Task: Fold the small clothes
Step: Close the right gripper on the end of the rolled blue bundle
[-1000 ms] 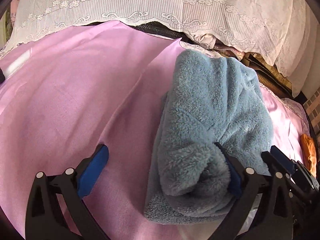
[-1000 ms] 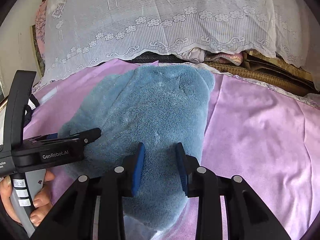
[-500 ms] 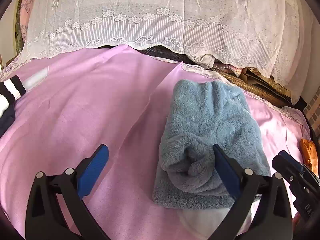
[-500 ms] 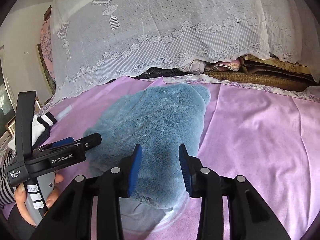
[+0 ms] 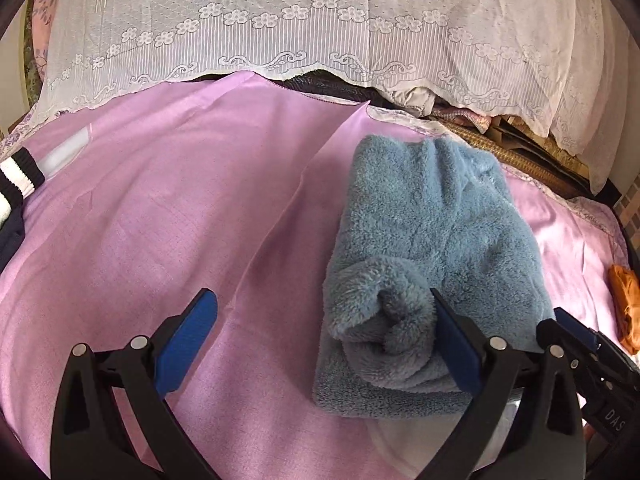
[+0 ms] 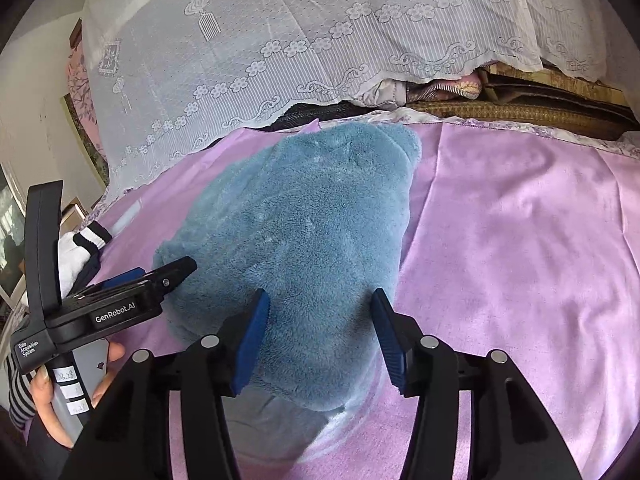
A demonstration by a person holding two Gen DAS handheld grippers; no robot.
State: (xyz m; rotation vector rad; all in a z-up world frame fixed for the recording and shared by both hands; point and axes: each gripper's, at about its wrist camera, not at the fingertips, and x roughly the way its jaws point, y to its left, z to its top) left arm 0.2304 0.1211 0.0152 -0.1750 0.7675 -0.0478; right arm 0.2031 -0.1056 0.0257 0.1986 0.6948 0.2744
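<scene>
Blue fleece [image 5: 432, 240] lies folded on the pink sheet [image 5: 160, 220], a rolled end facing the left tool [image 5: 324, 340].

Left tool: jaws spread wide, gripping nothing. Its right pad [image 5: 454, 344] sits against the fleece's rolled end; its left pad [image 5: 186, 336] is over bare sheet, well apart from the fleece. Most of the fleece lies ahead and to the right of this tool.

Right tool [image 6: 320, 340]: jaws parted, nothing clamped. The near end of the fleece [image 6: 304, 240] lies between and under the 2 pads; whether they touch it, I cannot tell. The fleece runs straight ahead of this tool. The left tool's body [image 6: 116, 300] shows to the left, beside the fleece's edge.

Lace cover [image 5: 320, 20] hangs beyond the sheet. Striped garment [image 5: 16, 176] at far left, orange cloth [image 5: 624, 300] at far right.
</scene>
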